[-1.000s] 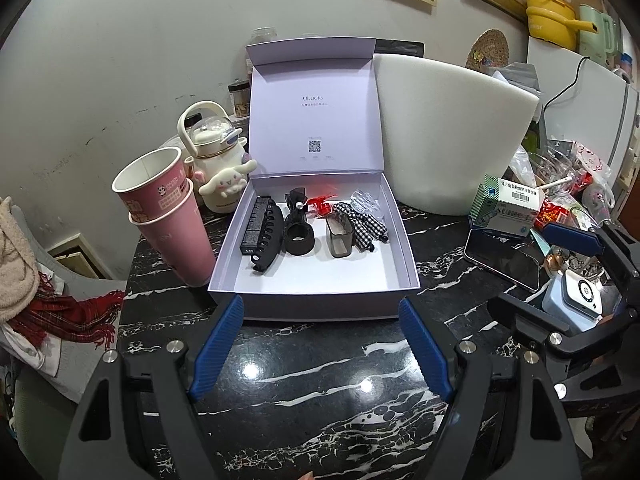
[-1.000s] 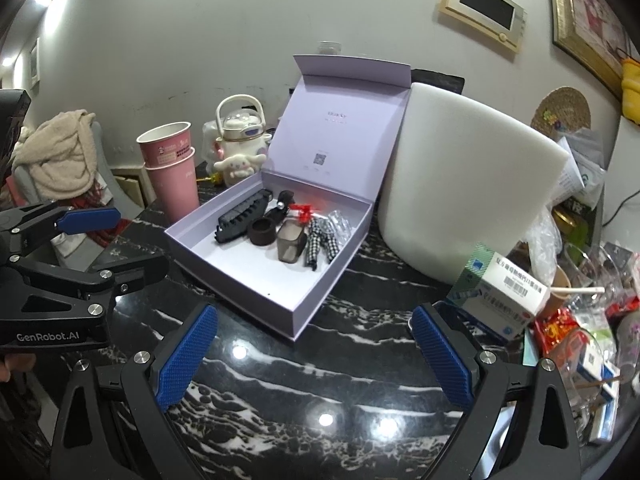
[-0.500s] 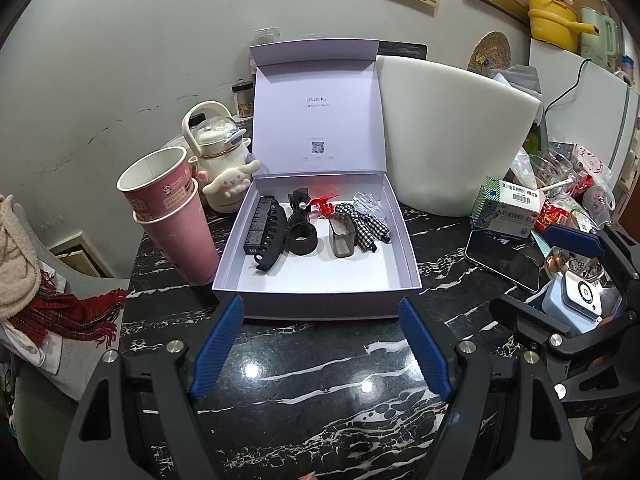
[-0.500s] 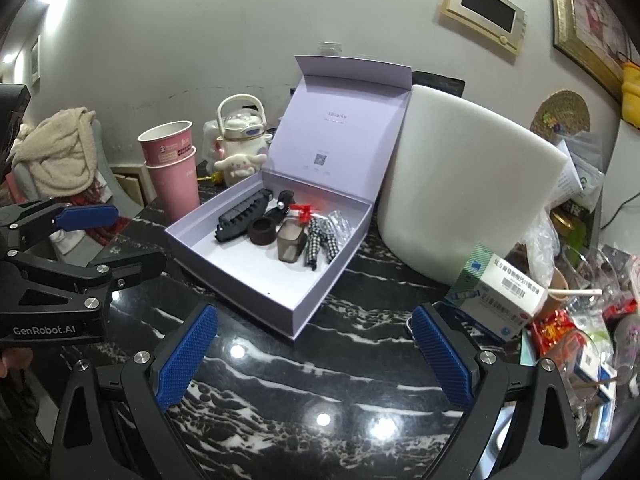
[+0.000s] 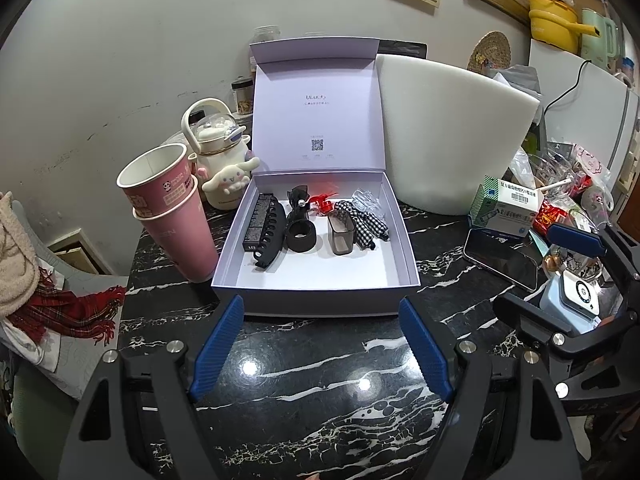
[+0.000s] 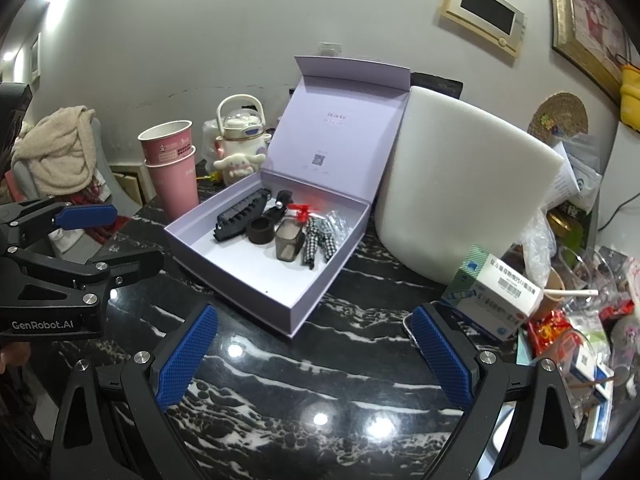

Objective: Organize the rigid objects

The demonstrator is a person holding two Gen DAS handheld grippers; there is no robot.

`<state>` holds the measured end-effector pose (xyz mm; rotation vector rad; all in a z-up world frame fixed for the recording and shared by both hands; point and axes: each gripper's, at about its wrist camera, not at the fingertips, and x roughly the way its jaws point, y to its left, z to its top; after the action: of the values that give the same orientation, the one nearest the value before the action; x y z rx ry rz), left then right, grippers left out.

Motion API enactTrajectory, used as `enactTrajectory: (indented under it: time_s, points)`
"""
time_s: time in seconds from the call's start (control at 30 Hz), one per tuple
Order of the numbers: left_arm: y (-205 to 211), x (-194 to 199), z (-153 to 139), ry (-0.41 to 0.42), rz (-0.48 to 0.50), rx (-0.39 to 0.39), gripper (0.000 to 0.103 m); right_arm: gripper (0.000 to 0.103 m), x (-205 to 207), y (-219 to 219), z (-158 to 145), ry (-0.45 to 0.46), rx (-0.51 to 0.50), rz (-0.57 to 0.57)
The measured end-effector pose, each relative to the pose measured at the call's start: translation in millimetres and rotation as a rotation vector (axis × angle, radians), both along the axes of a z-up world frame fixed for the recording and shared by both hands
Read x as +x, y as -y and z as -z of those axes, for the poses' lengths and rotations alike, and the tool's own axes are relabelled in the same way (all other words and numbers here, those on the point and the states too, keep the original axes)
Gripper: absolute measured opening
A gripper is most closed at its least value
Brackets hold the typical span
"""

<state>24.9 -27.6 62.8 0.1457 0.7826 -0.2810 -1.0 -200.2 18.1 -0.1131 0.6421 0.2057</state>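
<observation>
Left wrist view shows the left hand-held gripper (image 5: 320, 344) wide open at the bottom of the frame, holding nothing, above the shiny black table (image 5: 304, 396). Right wrist view shows the right hand-held gripper (image 6: 316, 356) wide open and empty too. Just past the left one, in the middle of the frame, sits the open purple box (image 5: 316, 300). Inside, along its far side, lie a black hair claw (image 5: 266, 232), a black ring (image 5: 301, 236), a brown cup (image 5: 341, 234) and a checked bow (image 5: 366, 220). To do this well, I think the person should go in slowly over the front wall and pick one thing only. Compared with a second ago, the left one has crept a little closer to the box; nothing inside has moved.
</observation>
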Motion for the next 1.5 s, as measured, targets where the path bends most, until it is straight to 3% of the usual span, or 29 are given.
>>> enactTrajectory:
  time_s: [1.1,1.5]
  points:
    - [5,-6,-2,0.006,0.034,-0.013,0.08,0.099,-4,9,5,-0.013,0.006,0.025]
    - [14,-10,0,0.013,0.03,0.038,0.08,0.099,-4,11,9,-0.028,0.0,0.035]
